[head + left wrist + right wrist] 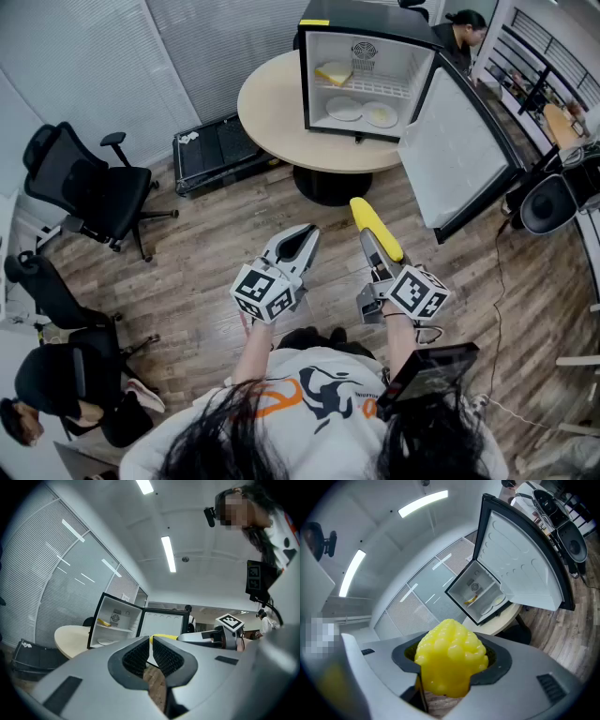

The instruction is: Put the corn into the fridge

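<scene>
— What's at the far left?
— A black office chair [86, 190] on the wood floor [202, 267]. Right of it is the round worktop [270, 105] that carries the fridge [367, 22].
— And the left gripper [302, 236]?
— Held level over the floor, its jaws together with nothing between them.
— Where's the corn [376, 228]?
— Clamped in the right gripper [379, 255], sticking out past the jaws toward the fridge, well apart from it.
— Is the fridge open?
— Yes, its door [457, 155] is swung out to the right. Two plates [344, 109] lie inside on the bottom.
</scene>
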The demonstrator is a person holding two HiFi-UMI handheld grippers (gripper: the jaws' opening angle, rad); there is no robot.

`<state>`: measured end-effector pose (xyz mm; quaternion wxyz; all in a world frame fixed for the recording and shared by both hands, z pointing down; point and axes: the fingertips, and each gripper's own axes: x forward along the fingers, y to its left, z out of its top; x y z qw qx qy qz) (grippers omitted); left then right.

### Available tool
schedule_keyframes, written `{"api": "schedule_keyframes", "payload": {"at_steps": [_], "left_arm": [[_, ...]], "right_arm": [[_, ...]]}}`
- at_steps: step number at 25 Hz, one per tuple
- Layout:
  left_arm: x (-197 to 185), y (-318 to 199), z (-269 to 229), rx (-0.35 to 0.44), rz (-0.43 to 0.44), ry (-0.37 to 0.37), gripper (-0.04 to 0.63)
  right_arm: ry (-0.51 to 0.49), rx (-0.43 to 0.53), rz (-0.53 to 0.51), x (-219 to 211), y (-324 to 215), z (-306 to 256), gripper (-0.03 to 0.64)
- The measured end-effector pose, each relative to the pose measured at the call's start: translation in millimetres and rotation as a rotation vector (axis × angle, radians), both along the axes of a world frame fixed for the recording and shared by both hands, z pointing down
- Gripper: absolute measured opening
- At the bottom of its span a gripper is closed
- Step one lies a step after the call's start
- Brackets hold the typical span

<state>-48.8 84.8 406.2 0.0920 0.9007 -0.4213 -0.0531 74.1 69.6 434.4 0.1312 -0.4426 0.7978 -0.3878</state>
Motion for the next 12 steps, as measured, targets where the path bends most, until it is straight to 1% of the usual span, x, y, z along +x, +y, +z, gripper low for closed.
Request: {"api": "schedule_keyframes", "payload": {"at_steps": [3, 8, 10, 12], "left_arm": [[2.2, -3.1, 2.3, -0.005, -0.003, -0.004, 0.015], [12.3, -3.4, 1.5, -0.013, 0.004, 0.002, 0.015], [17.3, -3.7, -1.1, -0.01, 0.008, 0.001, 0.015], [22.5, -4.4, -2.0, -0.008, 0.009, -0.008, 0.015]], "right_arm": [[0.002, 0.011, 0.011, 2.8, -2.0, -2.9, 0.255], [-0.037, 0.013, 0.012, 9.6, -2.3, -3.0, 0.255], [-0.047, 0.01, 0.001, 11.5, -2.3, -2.8, 0.255], [-0.036, 0.013, -0.01, 14.4, -2.7, -2.3, 0.255]]}}
